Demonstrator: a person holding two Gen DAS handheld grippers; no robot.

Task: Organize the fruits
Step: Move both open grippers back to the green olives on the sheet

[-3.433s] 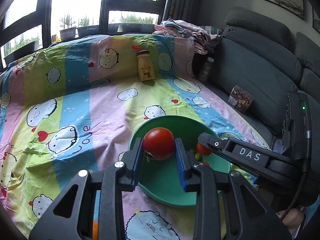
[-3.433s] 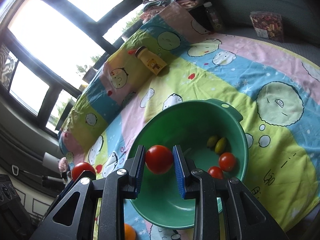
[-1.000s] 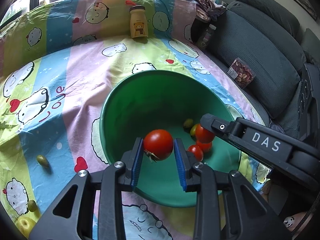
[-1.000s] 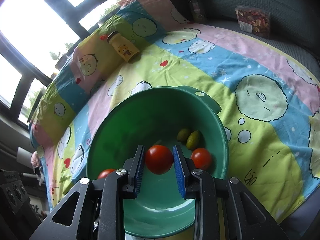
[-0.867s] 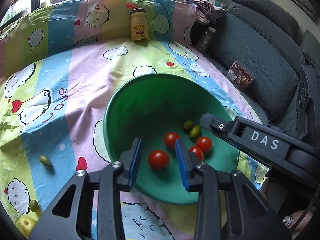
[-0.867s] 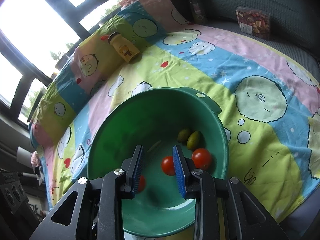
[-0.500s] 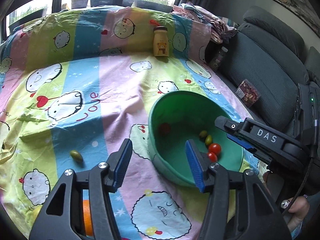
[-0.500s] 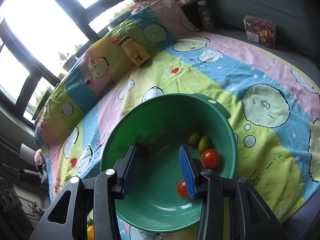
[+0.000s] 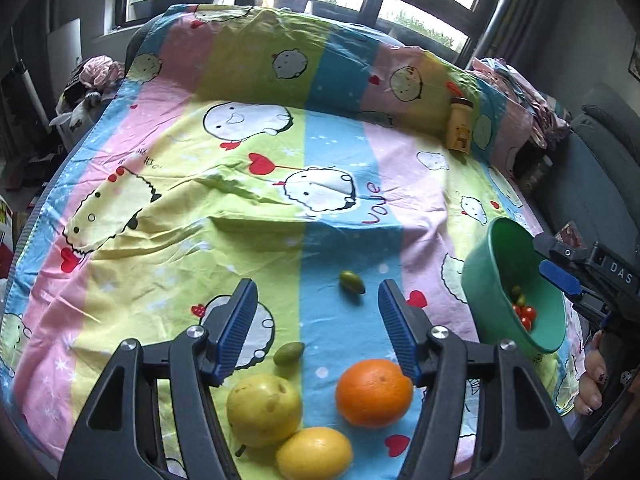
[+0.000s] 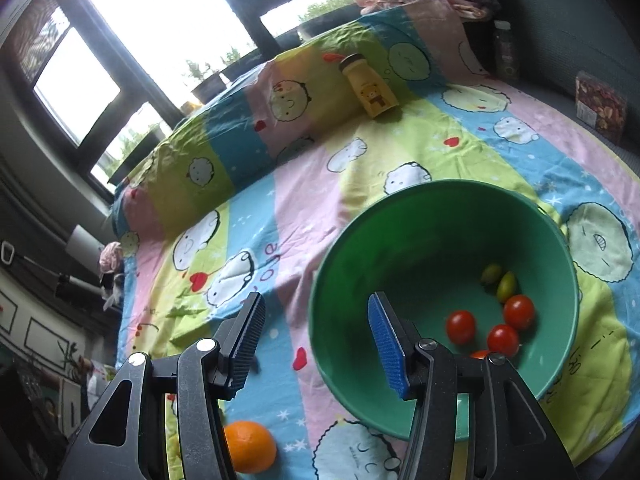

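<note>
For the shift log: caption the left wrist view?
Open left gripper above orange, lemon and olives; green bowl at right.

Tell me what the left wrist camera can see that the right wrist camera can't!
Only the left wrist view shows the pear, the lemon and two green olives on the bedsheet. Only the right wrist view looks down into the green bowl and shows its tomatoes clearly. Both show the orange, the bowl and the yellow bottle.
</note>
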